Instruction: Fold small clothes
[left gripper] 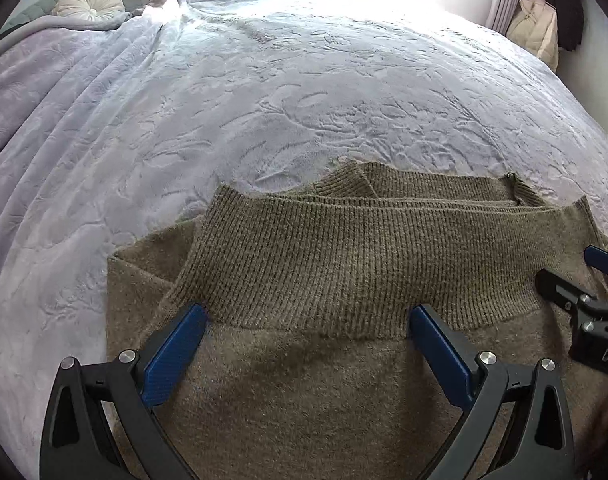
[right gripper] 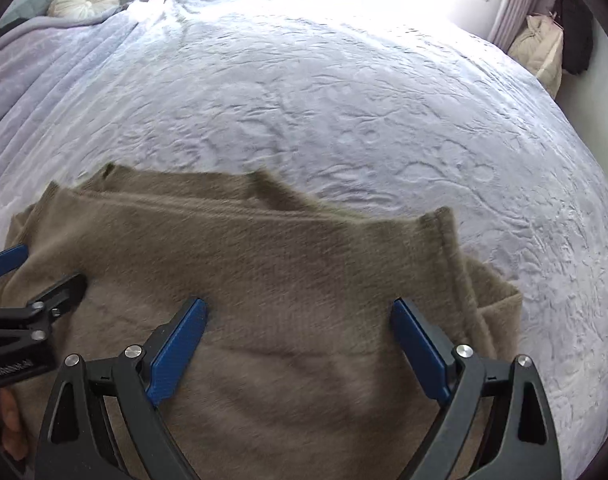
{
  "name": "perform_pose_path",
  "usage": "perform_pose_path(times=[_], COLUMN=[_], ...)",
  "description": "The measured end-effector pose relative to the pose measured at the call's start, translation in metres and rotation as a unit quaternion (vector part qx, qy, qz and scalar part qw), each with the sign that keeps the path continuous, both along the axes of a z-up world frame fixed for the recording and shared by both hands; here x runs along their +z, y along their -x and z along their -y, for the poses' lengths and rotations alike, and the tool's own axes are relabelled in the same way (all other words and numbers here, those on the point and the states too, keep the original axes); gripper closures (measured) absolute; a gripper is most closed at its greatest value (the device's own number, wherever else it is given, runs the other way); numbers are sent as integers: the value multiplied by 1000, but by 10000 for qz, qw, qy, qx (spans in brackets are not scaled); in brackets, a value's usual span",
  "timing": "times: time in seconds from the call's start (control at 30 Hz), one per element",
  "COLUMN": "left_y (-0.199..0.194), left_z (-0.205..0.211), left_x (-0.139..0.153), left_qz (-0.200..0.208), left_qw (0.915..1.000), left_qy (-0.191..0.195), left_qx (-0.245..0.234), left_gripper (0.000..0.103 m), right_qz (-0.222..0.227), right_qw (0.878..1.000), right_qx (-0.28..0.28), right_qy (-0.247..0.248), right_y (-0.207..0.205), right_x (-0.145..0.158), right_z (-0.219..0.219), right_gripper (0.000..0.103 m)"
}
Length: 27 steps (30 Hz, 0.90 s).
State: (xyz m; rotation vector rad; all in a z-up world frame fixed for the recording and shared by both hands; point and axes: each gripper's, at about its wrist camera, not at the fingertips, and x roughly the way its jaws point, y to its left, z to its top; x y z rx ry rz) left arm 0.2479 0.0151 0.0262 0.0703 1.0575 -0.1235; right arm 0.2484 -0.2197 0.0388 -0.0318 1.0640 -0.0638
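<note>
An olive-brown knit sweater lies folded on the bed, its ribbed hem band doubled over on top. It also shows in the right wrist view, slightly blurred. My left gripper is open and empty, its blue pads spread over the seam below the ribbed band. My right gripper is open and empty above the sweater's right half. The right gripper also shows at the right edge of the left wrist view; the left gripper shows at the left edge of the right wrist view.
A lavender embossed blanket covers the whole bed. A round white cushion lies at the far left by a grey headboard. A cream bag and dark clothing stand at the far right near the curtains.
</note>
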Motion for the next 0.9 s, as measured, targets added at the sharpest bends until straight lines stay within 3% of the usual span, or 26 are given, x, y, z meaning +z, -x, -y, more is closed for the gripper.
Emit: perform_pose_path(times=[0.2, 0.37, 0.47, 0.57, 0.63, 0.9], left_y=[-6, -1, -4, -6, -7, 15], left_z=[-2, -3, -7, 1, 6, -15], left_x=[-1, 14, 16, 10, -4, 11], left_qz=[6, 217, 87, -103, -293, -114], left_qw=[10000, 9997, 9995, 9995, 9994, 9986], left_qy=[24, 3, 192, 127, -121, 352], left_qx=[-52, 70, 239, 253, 166, 372], left_gripper=[0, 0, 0, 0, 0, 0], right_qz=[1, 282, 294, 147, -178, 57], right_qw=[9971, 9993, 9995, 9996, 9994, 9999], right_qx=[-356, -110, 41, 166, 276, -150], right_qy=[-675, -235, -93, 172, 136, 54], right_y=[-1, 9, 9, 5, 3, 17], right_x=[-2, 20, 23, 18, 4, 16], right_z=[48, 22, 6, -9, -10, 14], right_gripper=[8, 8, 8, 8, 8, 7])
